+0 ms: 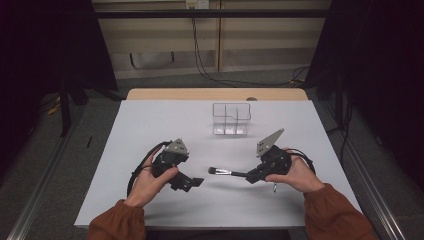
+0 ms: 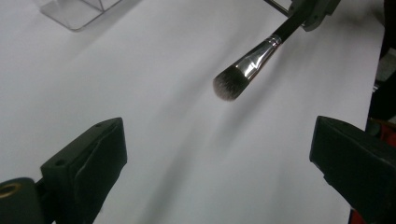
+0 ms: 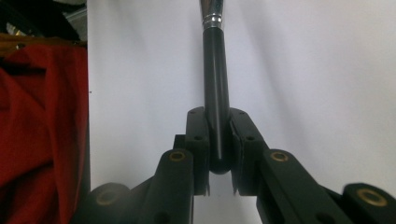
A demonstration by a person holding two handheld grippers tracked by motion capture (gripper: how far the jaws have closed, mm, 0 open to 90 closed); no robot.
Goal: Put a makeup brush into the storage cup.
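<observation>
Nearest the camera in the high view: two rust-orange sleeves (image 1: 116,223) came in from the bottom edge, one hand on each gripper.

Left gripper (image 1: 192,183) sat low over the white table (image 1: 150,125), jaws pointing toward the table's centre. In the left gripper view its jaws stood wide apart with nothing between them, bare tabletop below.

Right gripper (image 1: 250,177) was clamped on the black handle of a makeup brush (image 1: 225,172). In the right gripper view both pads pressed the handle's rounded butt end, one per side, with the handle running straight out along the jaw axis to the chrome ferrule.

The brush was held clear of the table, roughly level, bristle head aimed at the left gripper. Its shadow fell on the surface beneath. The bristle tip was near the left jaws but apart from them, ahead of the opening and not inside it.

Farther back, past both grippers: a clear acrylic organizer (image 1: 230,119) with divided compartments stood upright on the table, well apart from the brush.
</observation>
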